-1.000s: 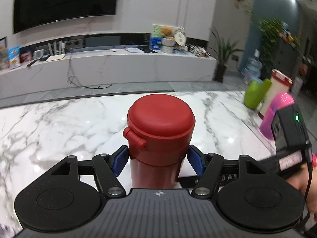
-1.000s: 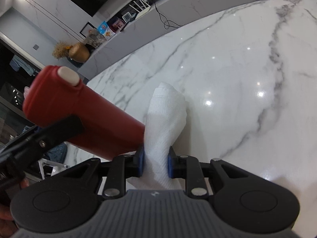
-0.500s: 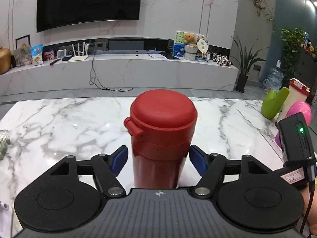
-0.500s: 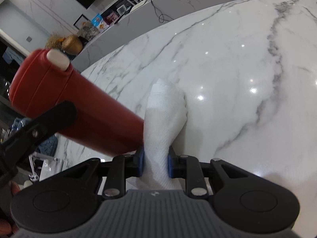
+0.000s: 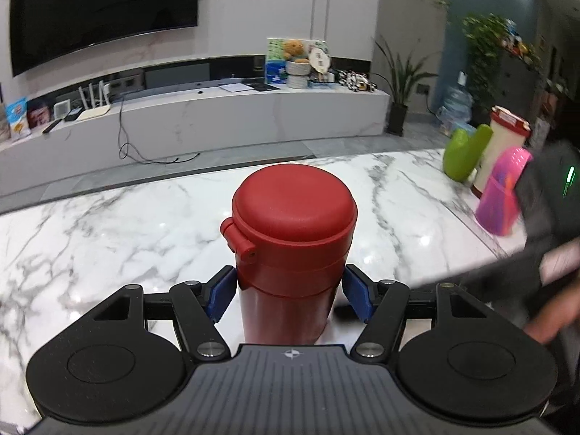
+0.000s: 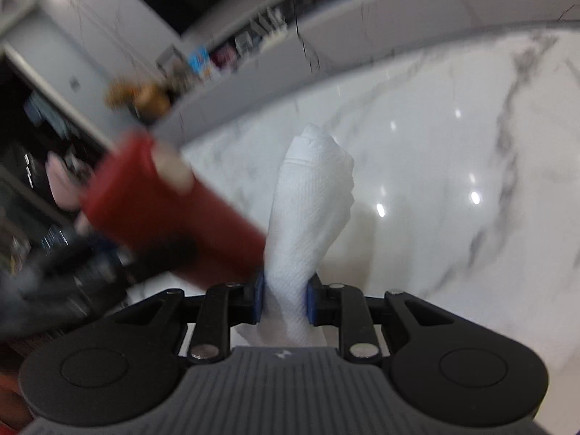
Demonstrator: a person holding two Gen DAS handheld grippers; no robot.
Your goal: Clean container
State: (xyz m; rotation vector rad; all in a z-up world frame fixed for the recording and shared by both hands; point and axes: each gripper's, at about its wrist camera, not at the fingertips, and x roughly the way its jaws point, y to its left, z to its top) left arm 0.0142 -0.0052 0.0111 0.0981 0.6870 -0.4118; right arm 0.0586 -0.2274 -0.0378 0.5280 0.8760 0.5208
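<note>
The left gripper (image 5: 290,295) has its blue fingers (image 5: 219,295) pinching the red flask (image 5: 291,253) just below its closed lid, having drawn in a little over the last second until they met the body; the flask stands upright between them, above the marble tabletop (image 5: 108,232). The right gripper (image 6: 283,302) still pinches a rolled white paper towel (image 6: 308,217) and has lifted slightly, its view now blurred with motion; the towel's lower part lies against the flask's side (image 6: 170,214). I'd judge the wiping stroke is under way, with the lid and upper body yet to be covered.
</note>
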